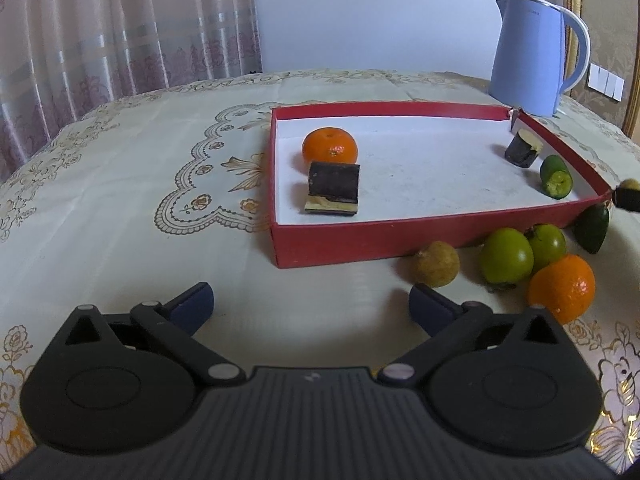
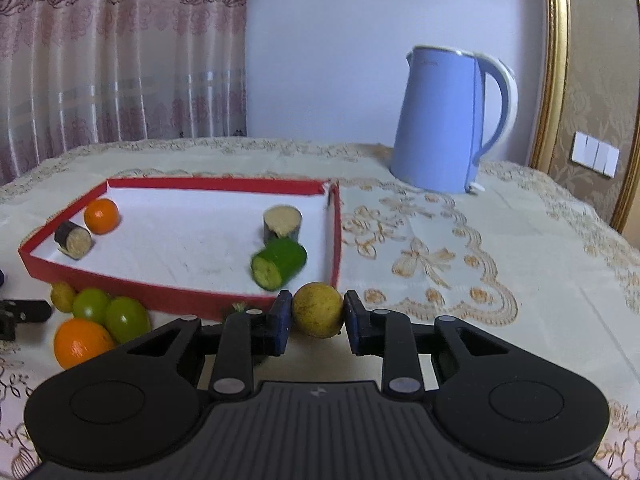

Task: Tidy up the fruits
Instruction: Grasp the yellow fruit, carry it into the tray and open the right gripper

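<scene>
My right gripper (image 2: 318, 322) is clamped on a round, yellow-brown, speckled fruit (image 2: 318, 310), held just outside the near right corner of the red box (image 2: 180, 294). My left gripper (image 1: 310, 306) gapes wide and empty over the tablecloth (image 1: 120, 200).

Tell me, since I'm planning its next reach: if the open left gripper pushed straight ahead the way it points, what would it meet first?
Probably the near wall of the red box. The left gripper is open and empty, with only bare tablecloth ahead before that wall. The yellow-brown fruit sits just right of that line, though depth is uncertain.
</scene>
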A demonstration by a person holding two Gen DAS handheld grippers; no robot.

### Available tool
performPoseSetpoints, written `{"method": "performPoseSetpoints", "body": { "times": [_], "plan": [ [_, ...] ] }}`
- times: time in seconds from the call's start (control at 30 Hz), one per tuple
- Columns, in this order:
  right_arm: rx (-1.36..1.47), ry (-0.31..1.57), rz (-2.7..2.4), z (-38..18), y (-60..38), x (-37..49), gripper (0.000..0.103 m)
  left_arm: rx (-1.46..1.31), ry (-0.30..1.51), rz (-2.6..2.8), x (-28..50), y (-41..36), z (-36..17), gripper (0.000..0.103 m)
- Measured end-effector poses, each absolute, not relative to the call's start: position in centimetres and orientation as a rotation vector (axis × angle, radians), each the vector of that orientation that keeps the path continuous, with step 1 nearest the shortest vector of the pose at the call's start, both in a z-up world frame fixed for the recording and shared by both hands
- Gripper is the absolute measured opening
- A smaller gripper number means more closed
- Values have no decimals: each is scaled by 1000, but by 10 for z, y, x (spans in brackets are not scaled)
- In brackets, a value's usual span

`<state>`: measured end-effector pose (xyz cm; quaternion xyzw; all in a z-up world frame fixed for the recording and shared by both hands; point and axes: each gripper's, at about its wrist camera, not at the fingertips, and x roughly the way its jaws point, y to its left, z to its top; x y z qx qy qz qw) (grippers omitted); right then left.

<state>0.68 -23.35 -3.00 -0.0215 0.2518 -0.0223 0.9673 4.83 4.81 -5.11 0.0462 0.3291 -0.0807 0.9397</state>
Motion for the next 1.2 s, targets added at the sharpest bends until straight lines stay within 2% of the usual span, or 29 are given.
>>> {"method": "performPoseSetpoints", "body": {
  "times": [0.43,0.97,1.13,1.2],
  "plan": [
    [-119,492,14,-16,-194,60,27,90,672,-165,49,49,-51,103],
    [-147,648,28,-45,-167,121,27,83,675,-167,49,50,-51,103],
    [-121,652,34,-42,-168,118,31,83,675,-167,49,50,-51,103],
    [-102,625,34,-34,-172,107,42,83,675,-167,49,50,-51,103]
  ]
}}
